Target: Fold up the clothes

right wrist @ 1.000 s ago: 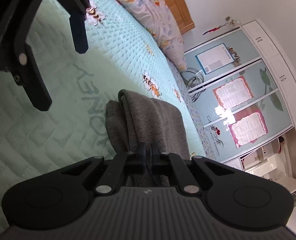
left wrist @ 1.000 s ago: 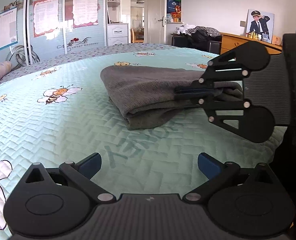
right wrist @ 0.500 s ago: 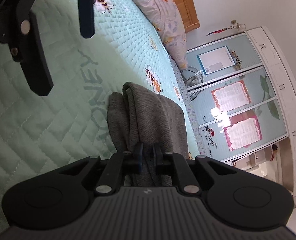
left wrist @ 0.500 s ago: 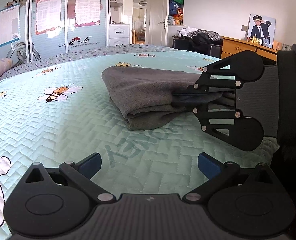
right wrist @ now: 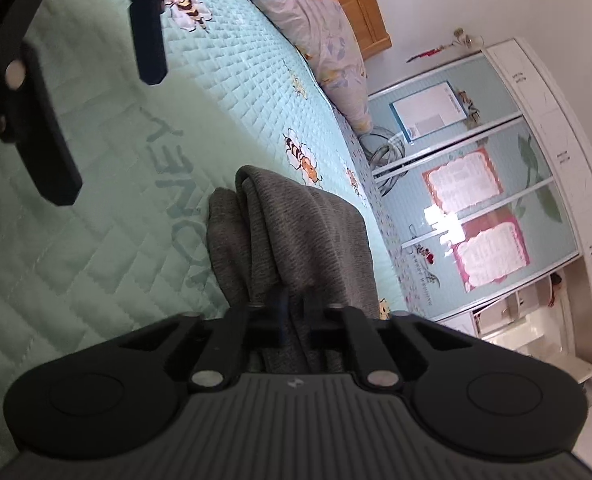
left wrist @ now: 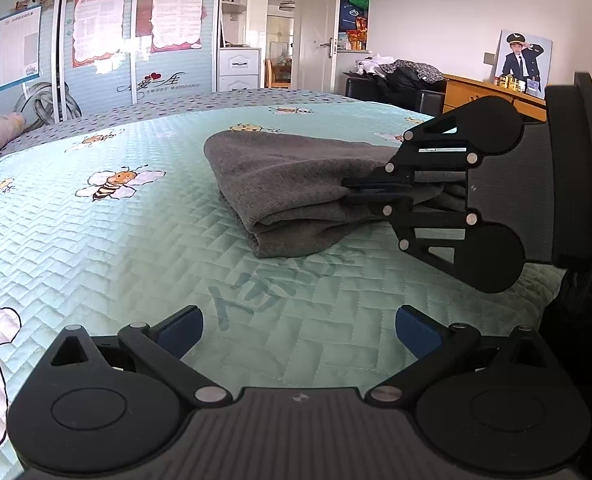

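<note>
Our right gripper (left wrist: pixel 346 191): fingers clamped on folded grey garment (left wrist: pixel 296 184) lying on bedspread (left wrist: pixel 96 248). Our left gripper (left wrist: pixel 298 326): fingers apart, empty, near garment.

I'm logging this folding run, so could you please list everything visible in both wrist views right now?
Folded garment: one, grey, on the bedspread, right end clamped in the right gripper.
Bedspread: one, mint green, quilted with bee prints, covering the bed.
Pillow: one, pale floral, at the head of the bed.
Wardrobe doors: several, pale blue with pink posters, beyond the bed.
Framed photo: one, on the wooden dresser, far right.
Dark clothes heap: one, beside the dresser.
Left gripper: one, black with blue pads, open, above bare bedspread.
Right gripper: one, black, shut on the garment.
</note>
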Tool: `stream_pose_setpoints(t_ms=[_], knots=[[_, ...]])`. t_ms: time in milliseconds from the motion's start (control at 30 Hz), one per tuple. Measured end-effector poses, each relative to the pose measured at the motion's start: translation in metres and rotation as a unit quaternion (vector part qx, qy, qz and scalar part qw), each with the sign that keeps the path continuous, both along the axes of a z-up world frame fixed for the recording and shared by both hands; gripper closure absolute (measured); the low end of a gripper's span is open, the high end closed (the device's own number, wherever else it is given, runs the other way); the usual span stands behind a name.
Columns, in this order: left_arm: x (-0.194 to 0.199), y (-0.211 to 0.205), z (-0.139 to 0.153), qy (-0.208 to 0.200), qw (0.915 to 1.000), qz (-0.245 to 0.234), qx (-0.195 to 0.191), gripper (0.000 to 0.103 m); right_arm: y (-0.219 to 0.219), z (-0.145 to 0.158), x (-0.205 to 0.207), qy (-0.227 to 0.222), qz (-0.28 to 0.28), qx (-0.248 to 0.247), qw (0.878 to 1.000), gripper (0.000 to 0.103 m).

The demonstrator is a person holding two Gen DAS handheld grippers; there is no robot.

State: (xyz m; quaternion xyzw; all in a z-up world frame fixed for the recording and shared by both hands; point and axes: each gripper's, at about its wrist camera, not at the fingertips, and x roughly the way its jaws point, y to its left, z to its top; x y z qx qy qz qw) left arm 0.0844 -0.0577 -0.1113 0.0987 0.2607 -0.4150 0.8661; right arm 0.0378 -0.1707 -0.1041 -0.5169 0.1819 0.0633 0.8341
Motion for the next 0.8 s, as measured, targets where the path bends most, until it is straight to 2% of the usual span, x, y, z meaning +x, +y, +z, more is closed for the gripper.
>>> stream_pose_setpoints(t_ms=[233,400,500,633,700,767,800], knots=[[-0.002,0.000,0.000,-0.003,1.0000,-0.002,-0.003,0.001,0.001,0.008,0.000,0.002,-0.005,0.024,1.000,0.100],[0.001,0.004,0.001,-0.003,0.9999,0.010,-0.006,0.001,0.019,0.018,-0.007,-0.014,0.008,0.055,0.998,0.101],[0.003,0.005,0.000,0.000,0.9998,0.018,-0.002,0.001,0.027,0.008,-0.009,-0.002,0.015,0.067,0.998,0.103],[-0.002,0.009,0.005,-0.009,0.9998,0.015,-0.004,0.001,0.021,0.003,-0.011,-0.004,-0.003,0.104,0.995,0.103],[-0.001,0.011,0.010,-0.013,0.9997,0.016,-0.015,0.001,0.008,0.019,-0.018,-0.023,-0.018,0.155,0.988,0.102],[0.002,0.009,0.018,-0.017,0.9992,0.012,-0.034,0.001,-0.007,0.040,-0.027,-0.047,-0.034,0.213,0.975,0.100],[0.004,0.006,0.024,-0.019,0.9988,0.008,-0.045,0.001,-0.018,0.044,-0.026,-0.052,-0.050,0.226,0.971,0.098]])
